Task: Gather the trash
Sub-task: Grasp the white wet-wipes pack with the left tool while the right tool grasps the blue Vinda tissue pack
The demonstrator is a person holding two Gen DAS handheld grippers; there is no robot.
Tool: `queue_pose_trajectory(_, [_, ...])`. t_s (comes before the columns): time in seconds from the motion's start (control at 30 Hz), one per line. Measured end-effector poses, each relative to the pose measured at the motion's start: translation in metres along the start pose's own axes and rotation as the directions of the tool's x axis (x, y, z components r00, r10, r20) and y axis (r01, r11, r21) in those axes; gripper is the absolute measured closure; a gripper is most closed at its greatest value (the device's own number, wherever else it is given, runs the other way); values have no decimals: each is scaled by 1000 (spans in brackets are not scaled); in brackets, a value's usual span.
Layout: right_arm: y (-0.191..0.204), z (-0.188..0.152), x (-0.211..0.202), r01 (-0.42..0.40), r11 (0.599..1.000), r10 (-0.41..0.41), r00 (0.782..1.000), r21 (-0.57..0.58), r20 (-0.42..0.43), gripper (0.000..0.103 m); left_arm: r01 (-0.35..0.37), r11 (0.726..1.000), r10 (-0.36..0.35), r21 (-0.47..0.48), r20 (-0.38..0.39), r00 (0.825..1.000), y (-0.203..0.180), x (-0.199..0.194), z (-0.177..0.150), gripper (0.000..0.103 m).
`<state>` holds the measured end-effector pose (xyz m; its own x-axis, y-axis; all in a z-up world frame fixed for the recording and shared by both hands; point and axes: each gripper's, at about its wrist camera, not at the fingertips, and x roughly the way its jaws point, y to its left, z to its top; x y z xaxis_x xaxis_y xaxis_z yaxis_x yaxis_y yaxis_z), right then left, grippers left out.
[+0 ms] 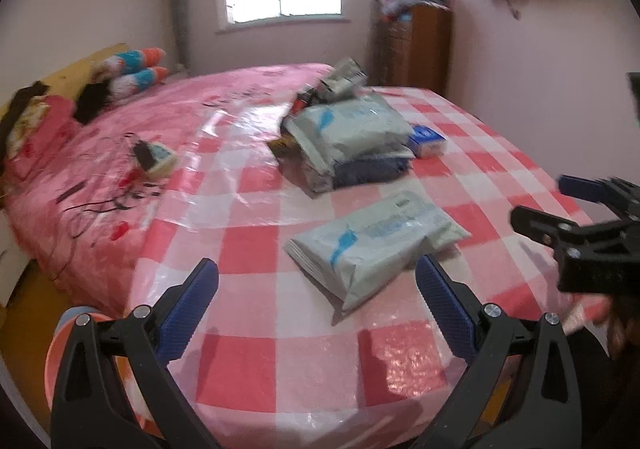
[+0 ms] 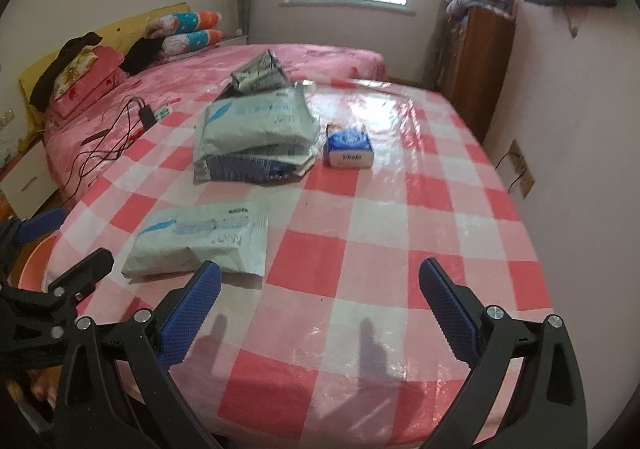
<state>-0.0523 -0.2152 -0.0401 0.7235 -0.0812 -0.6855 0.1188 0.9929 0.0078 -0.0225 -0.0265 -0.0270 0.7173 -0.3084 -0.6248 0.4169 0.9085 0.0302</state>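
A flat grey mailer bag (image 1: 372, 245) (image 2: 200, 241) lies alone near the front of the red-and-white checked table cover (image 1: 260, 249) (image 2: 360, 249). Farther back sits a pile of grey mailer bags (image 1: 348, 133) (image 2: 252, 133) with crumpled grey wrapping (image 1: 344, 79) (image 2: 260, 71) behind it. A blue-and-white tissue pack (image 1: 428, 139) (image 2: 348, 149) lies right of the pile. My left gripper (image 1: 316, 301) is open and empty, just in front of the lone bag. My right gripper (image 2: 320, 301) is open and empty, to the bag's right; it also shows in the left wrist view (image 1: 560, 205).
An orange-pink bin (image 1: 60, 345) (image 2: 34, 261) stands at the table's left front edge. Behind is a pink bed (image 1: 120, 129) (image 2: 160, 89) with pillows, a charger (image 2: 146, 115) and cables. A wooden cabinet (image 1: 420, 49) (image 2: 476, 65) with folded blankets stands at the back right.
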Motion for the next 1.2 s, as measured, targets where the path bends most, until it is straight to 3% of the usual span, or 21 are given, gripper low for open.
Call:
queue_pose_trajectory(0.13, [-12,0,15,-108,993,110,993,42,-47,5,125,987,-122,105,-35,992,0,8,7,4])
queue_pose_trajectory(0.23, [-21,3,21,-148,987,152,987,60,-54,5,171,969,-163,178,-56,985,-5,19,12,4])
queue_pose_trajectory(0.4, [-45,13,36,-224,966,236,968,127,-87,5,268,929,-230,256,-169,958,-13,56,26,4])
queue_pose_trajectory(0.63, [-72,45,73,-251,954,272,955,161,-121,7,380,888,-309,260,-275,911,-15,91,42,4])
queue_pose_trajectory(0.7, [-74,54,81,-258,954,278,953,154,-123,21,415,873,-336,256,-301,892,-15,96,43,4])
queue_pose_trajectory(0.83, [-79,76,108,-266,950,288,949,165,-128,22,450,853,-351,264,-349,869,-23,109,43,4])
queue_pose_trajectory(0.93, [-82,90,129,-272,945,298,945,183,-133,22,457,845,-345,278,-369,863,-30,117,40,4])
queue_pose_trajectory(1.03, [-82,102,151,-252,950,280,949,187,-142,22,441,852,-327,281,-372,869,-39,123,36,4])
queue_pose_trajectory(1.2, [-84,115,175,-213,957,243,960,196,-143,28,399,873,-301,281,-334,893,-50,121,32,6])
